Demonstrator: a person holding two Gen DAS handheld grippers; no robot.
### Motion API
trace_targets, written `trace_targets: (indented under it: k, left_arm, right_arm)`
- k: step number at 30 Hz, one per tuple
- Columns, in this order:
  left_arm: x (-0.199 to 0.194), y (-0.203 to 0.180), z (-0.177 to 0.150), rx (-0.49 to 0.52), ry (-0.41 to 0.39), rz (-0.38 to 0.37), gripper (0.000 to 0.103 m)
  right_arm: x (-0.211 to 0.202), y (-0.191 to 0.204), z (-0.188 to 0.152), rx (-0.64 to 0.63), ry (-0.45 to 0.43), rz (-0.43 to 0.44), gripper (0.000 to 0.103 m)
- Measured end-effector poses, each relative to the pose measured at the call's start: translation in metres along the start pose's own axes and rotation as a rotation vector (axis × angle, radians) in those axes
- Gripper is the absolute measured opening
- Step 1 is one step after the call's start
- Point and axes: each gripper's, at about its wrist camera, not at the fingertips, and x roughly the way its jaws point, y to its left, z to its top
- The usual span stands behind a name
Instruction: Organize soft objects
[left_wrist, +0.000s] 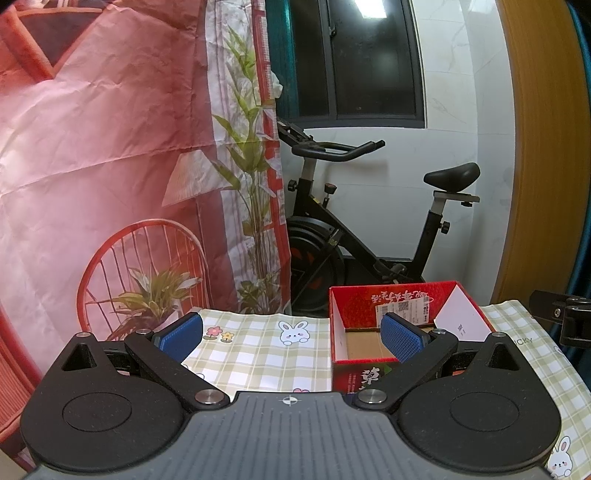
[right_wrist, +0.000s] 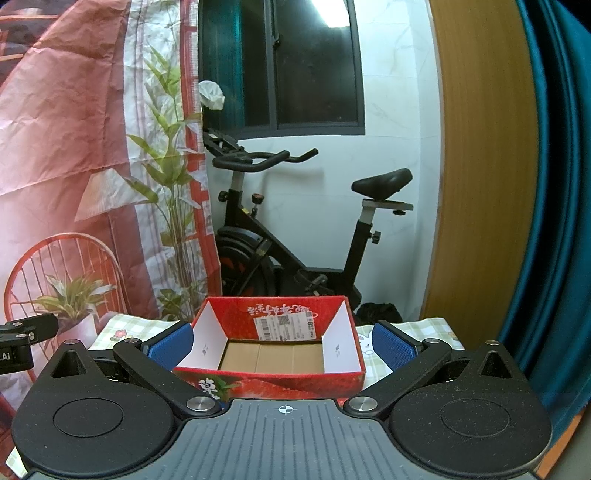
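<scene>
Soft objects: none in either view; only the empty red box (right_wrist: 273, 347) waits on the checked tablecloth (left_wrist: 258, 350).
Left gripper (left_wrist: 291, 338) and right gripper (right_wrist: 282, 345) both gape wide, holding nothing; such items likely squash easily, so pinching mid-body seems wise.

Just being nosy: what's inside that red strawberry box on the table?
The red box looks empty: only its bare cardboard floor, white side walls and a shipping label on the far wall show. Its near wall hides the front strip of floor.
</scene>
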Motion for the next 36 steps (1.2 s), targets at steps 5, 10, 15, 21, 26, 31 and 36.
trace_targets:
  k: [5,10,15,21,26,31,36]
  left_arm:
    - [0.000,0.000,0.000,0.000,0.001,0.000,0.103]
    - [0.000,0.000,0.000,0.000,0.000,0.001,0.103]
    - [0.000,0.000,-0.001,0.002,0.000,0.001,0.103]
    - [0.002,0.000,0.000,0.003,0.005,-0.003,0.103]
    - [0.004,0.001,-0.001,0.003,0.007,0.003,0.103]
    - [0.010,0.003,-0.008,0.000,0.021,0.011,0.103]
    - [0.023,0.006,-0.018,-0.011,0.043,0.005,0.103]
  right_arm:
    - [0.000,0.000,0.001,-0.001,0.000,0.000,0.103]
    - [-0.001,0.001,0.002,0.000,0.001,0.000,0.103]
    - [-0.001,0.002,0.003,0.001,0.002,0.001,0.103]
    - [0.006,0.000,-0.005,0.004,0.008,0.007,0.103]
    - [0.004,0.000,-0.005,0.018,0.010,0.032,0.103]
    - [0.006,-0.008,-0.011,0.078,0.008,0.099,0.103]
    - [0.012,-0.019,-0.029,0.122,-0.063,0.110,0.103]
